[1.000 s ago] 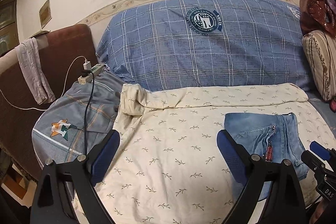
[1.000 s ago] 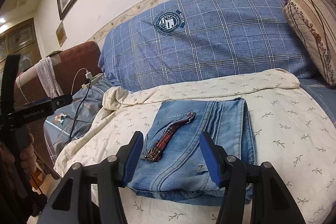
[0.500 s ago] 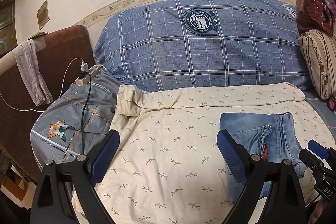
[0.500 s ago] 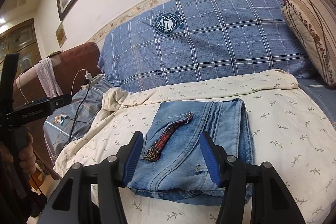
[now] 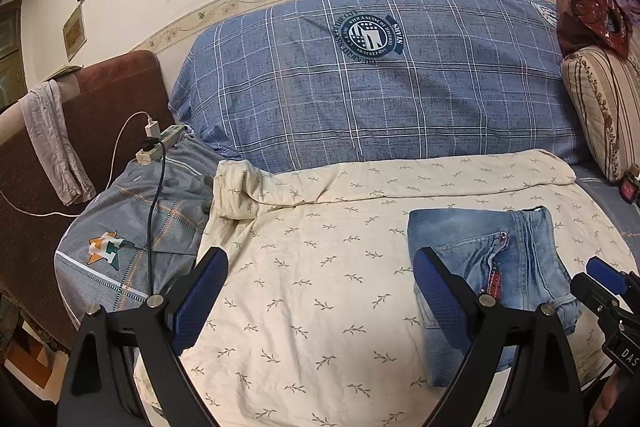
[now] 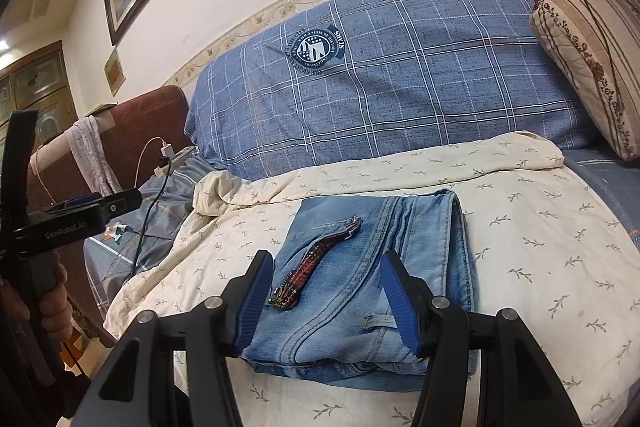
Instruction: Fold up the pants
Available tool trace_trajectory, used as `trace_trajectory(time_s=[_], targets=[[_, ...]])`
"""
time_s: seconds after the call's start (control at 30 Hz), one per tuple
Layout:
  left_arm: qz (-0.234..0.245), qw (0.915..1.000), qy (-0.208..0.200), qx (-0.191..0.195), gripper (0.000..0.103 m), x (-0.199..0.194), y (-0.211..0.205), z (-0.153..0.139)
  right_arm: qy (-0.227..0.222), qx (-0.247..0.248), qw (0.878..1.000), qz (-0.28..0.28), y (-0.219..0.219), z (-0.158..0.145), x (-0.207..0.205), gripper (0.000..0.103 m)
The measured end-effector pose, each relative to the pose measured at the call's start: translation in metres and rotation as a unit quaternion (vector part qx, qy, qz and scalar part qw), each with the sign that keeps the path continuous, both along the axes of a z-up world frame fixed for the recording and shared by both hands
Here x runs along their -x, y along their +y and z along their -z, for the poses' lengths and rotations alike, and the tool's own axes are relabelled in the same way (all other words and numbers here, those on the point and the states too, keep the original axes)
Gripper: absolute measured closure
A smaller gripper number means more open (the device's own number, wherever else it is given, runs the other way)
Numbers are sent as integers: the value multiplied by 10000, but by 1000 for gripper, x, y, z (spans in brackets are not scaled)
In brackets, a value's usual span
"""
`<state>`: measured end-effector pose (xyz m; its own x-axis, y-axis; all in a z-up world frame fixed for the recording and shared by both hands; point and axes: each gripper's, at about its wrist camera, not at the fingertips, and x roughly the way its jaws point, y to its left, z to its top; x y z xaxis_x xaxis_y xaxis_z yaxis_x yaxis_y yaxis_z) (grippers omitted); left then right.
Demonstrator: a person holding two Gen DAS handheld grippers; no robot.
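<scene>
Light blue jeans [image 6: 380, 247] lie folded into a thick rectangle on the cream leaf-print sheet [image 6: 540, 227], with a red plaid strap [image 6: 316, 263] across their top. My right gripper [image 6: 328, 283] hovers over the near end of the jeans, its blue pads apart and touching nothing. In the left wrist view the folded jeans [image 5: 480, 255] lie at the right, partly behind my right-hand finger. My left gripper [image 5: 320, 291] stands wide open over bare sheet [image 5: 320, 227], left of the jeans. The right gripper's tip [image 5: 604, 279] shows at the far right edge.
A large blue plaid pillow [image 5: 360, 87] leans on the wall behind. A power strip [image 5: 160, 143] with cables lies on grey bedding at the left, by a brown headboard [image 5: 108, 87]. A striped cushion [image 5: 600, 107] stands at the right. A hand [image 6: 56, 299] holds the left gripper's handle.
The left wrist view has drifted very slightly. The jeans lie as before and both grippers keep the same opening.
</scene>
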<state>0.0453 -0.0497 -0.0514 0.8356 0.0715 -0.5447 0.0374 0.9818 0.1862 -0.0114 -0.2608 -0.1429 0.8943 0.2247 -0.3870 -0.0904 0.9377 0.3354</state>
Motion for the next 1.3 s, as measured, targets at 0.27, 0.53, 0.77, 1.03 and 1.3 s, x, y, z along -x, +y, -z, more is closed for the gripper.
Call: trace_trajectory(time_s=[0.27, 0.53, 0.77, 1.03, 1.3], targets=[[84, 9999, 34, -77, 9, 2, -9, 2, 4, -131, 9999, 80, -9, 0, 2, 43], [109, 9995, 282, -73, 9, -3, -13, 14, 27, -138, 9998, 110, -13, 0, 3, 43], [122, 9990, 426, -38, 9, -7, -12, 22, 90, -144, 9997, 156, -16, 2, 2, 43], [130, 9982, 581, 13, 9, -13, -10, 32, 163, -91, 9997, 171, -14, 4, -1, 43], [107, 9978, 658, 48, 9, -17, -6, 36, 240, -51, 9995, 177, -13, 7, -5, 43]])
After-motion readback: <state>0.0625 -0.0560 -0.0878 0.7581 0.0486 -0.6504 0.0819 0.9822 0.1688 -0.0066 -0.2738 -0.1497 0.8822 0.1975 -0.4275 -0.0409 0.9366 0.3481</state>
